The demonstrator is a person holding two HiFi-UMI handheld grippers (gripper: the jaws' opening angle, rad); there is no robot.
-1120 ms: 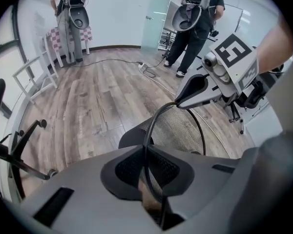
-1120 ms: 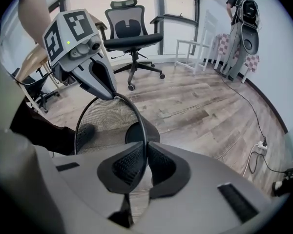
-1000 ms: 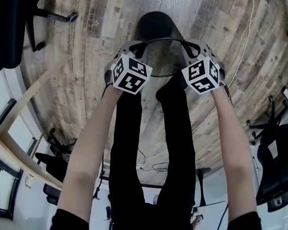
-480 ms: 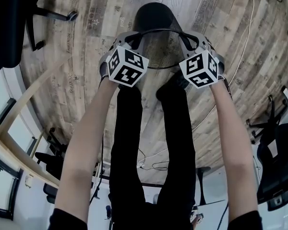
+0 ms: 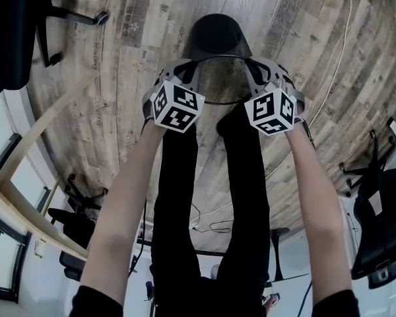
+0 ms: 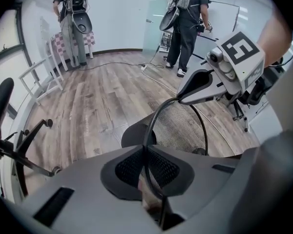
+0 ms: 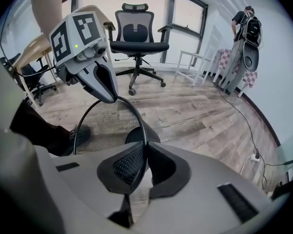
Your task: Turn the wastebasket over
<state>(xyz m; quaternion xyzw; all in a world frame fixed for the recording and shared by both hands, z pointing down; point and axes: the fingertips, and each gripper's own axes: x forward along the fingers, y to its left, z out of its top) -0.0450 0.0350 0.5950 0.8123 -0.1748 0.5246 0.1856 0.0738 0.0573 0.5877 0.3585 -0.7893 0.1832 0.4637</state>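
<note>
**Wastebasket pinched at the rim by 2 grippers**

Left gripper point(image 6: 147, 152): jaws pressed together on the thin black wire rim point(image 6: 152, 116) of the wastebasket point(image 5: 216, 37), with the rim running straight up between the pads. Right gripper point(image 7: 145, 160): same state, jaws clamped on the rim at the opposite side of the mouth. Both tools point steeply down.

Wastebasket: black mesh, round. It hangs between the 2 grippers and just ahead of their tips, tilted so the open mouth faces back toward the person and the solid dark base lies beyond the tools. From here I cannot tell whether the base touches the wooden floor point(image 5: 119, 78).

Person's 2 dark-clad legs point(image 5: 178, 197) stand behind the grippers, close under the mouth. Office chair point(image 7: 139, 38) stands well beyond the right gripper. A pale cable point(image 5: 336, 78) trails across the floor to that gripper's outer side.
</note>
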